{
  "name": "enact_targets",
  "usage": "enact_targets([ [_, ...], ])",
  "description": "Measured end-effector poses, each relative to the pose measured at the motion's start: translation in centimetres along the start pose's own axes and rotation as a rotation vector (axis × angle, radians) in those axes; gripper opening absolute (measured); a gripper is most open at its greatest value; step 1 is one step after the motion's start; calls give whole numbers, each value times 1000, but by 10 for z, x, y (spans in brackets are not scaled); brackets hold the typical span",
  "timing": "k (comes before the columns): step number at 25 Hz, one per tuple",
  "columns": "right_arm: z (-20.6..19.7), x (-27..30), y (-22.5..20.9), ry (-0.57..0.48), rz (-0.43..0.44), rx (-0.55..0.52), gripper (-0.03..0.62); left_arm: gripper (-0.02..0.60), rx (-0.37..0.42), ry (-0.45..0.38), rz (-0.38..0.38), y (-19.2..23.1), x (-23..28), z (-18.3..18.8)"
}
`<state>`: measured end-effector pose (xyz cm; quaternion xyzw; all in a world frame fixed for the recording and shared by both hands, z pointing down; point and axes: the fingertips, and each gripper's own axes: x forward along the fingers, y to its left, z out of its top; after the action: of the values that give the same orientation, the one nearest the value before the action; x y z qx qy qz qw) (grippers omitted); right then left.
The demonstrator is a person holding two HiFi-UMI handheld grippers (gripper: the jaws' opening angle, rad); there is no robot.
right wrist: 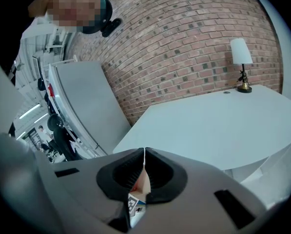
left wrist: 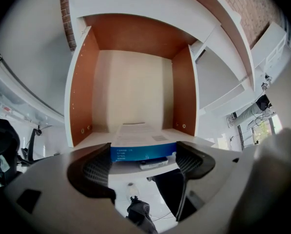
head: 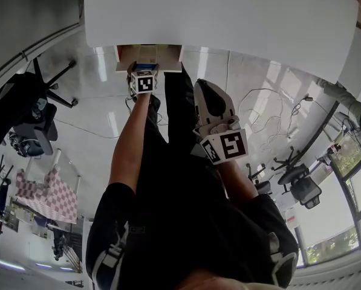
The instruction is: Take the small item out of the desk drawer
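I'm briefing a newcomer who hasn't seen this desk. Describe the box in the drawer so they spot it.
Under the white desk a drawer with brown side walls stands open. The box lies flat at its front, between the left gripper's open jaws. It alone has a blue front edge; the small pale item by it has none.

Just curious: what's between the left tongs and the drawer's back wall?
A flat white box with a blue front edge, and a small pale item at that edge. This shows in the left gripper view.
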<state>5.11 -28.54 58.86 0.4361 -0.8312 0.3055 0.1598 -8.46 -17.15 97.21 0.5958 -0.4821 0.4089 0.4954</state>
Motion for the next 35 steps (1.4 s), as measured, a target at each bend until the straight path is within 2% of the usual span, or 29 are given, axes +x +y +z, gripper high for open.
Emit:
enact_targets([
  [3, -3, -4, 5, -6, -1, -10, 31, 411, 8, -31, -6, -1, -12, 0],
  [8, -8, -29, 28, -24, 3, -35, 31, 411, -47, -142, -41, -5, -58, -4],
  [12, -11, -54, 54, -53, 4, -69, 31, 411, -14, -258, -63, -3, -117, -9],
  [18, -24, -111, 115, -126, -18, -126, 31, 411, 41, -422, -84, 15, -223, -48],
  [22, -26, -148, 147, -211, -28, -157, 31, 411, 99, -592, -104, 13, -296, -51],
  [28, -24, -211, 180, -329, -59, -165, 31, 410, 173, -886, -187, -17, -420, -52],
  [35, -20, -257, 200, -384, -60, -181, 31, 410, 155, -1132, -274, -57, -532, -64],
])
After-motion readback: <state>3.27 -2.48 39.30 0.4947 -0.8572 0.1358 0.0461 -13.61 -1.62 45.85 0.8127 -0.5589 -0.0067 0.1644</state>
